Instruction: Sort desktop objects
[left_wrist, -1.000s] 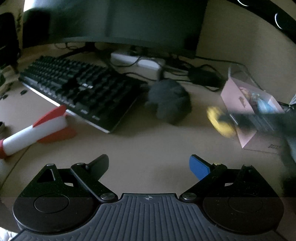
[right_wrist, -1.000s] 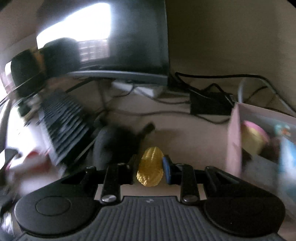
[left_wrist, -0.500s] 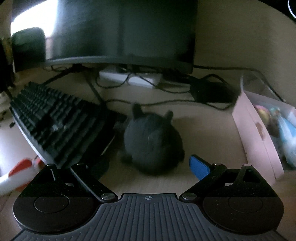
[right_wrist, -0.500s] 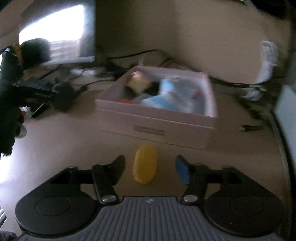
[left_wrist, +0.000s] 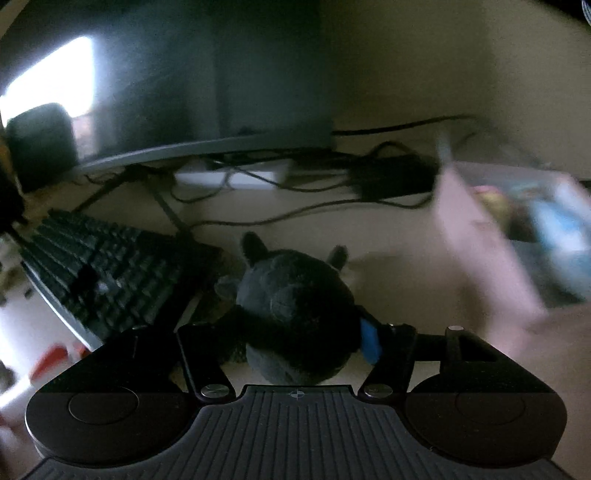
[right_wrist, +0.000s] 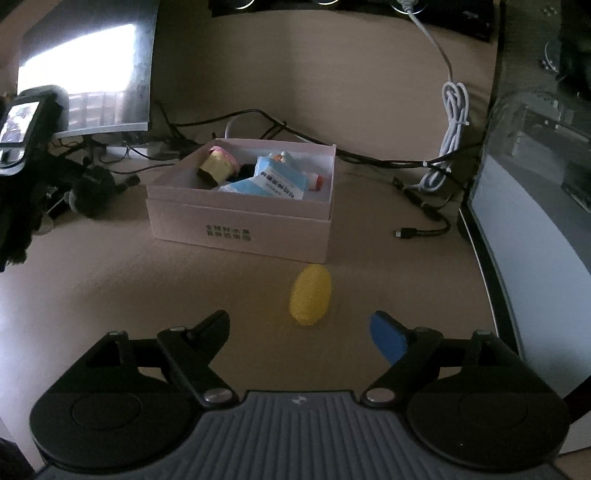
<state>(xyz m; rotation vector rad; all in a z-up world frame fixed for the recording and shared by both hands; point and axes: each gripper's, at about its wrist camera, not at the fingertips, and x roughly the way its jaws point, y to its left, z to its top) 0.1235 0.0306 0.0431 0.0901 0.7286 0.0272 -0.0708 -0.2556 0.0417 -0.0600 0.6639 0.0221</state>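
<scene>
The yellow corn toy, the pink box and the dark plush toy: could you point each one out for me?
yellow corn toy (right_wrist: 310, 295), right wrist view, middle of its bumpy body.
pink box (right_wrist: 236, 229), right wrist view, front wall near the printed text.
dark plush toy (left_wrist: 295, 310), left wrist view, middle of its round body.

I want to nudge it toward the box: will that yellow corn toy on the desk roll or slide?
The corn toy looks rounded and oval, so it will probably roll sideways rather than slide. It seems small and likely light. Its bumpy surface may give some grip.
</scene>
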